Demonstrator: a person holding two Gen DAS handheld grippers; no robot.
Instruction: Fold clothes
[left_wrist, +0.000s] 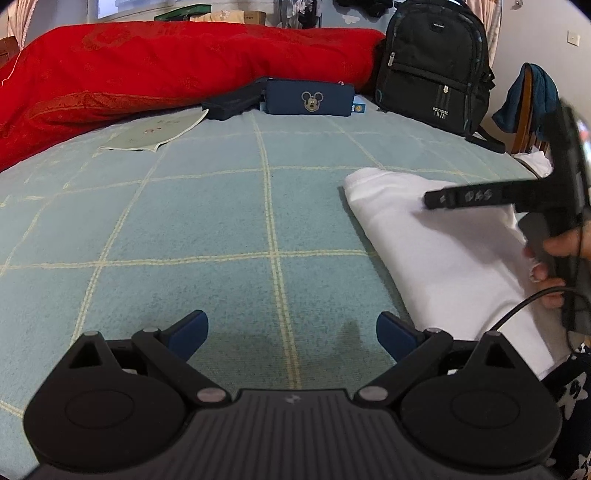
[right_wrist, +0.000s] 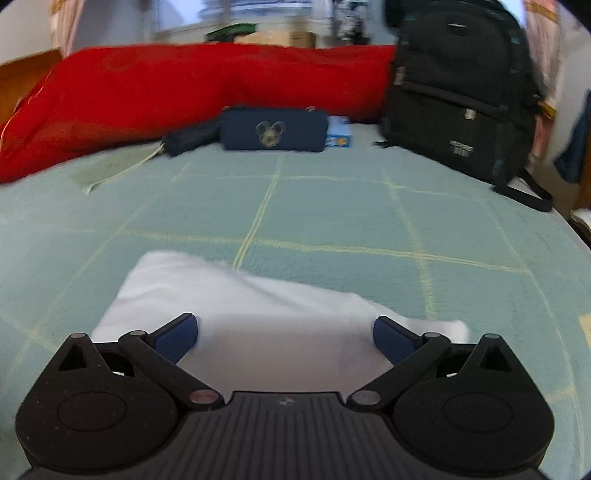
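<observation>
White garment (left_wrist: 436, 251) lies folded compact on the bed (left_wrist: 221, 221).
Left gripper (left_wrist: 291, 334) and right gripper (right_wrist: 284, 338) fingers apart, empty; nothing visibly left.

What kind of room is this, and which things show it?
Most likely a bedroom in a home. The work surface is a bed with a checked cover, a red quilt is bunched along its far side, and a backpack stands against the wall.

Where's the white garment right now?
The folded white garment lies on the green checked blanket, directly under the open right gripper; in the left wrist view it sits right of the left gripper.
</observation>
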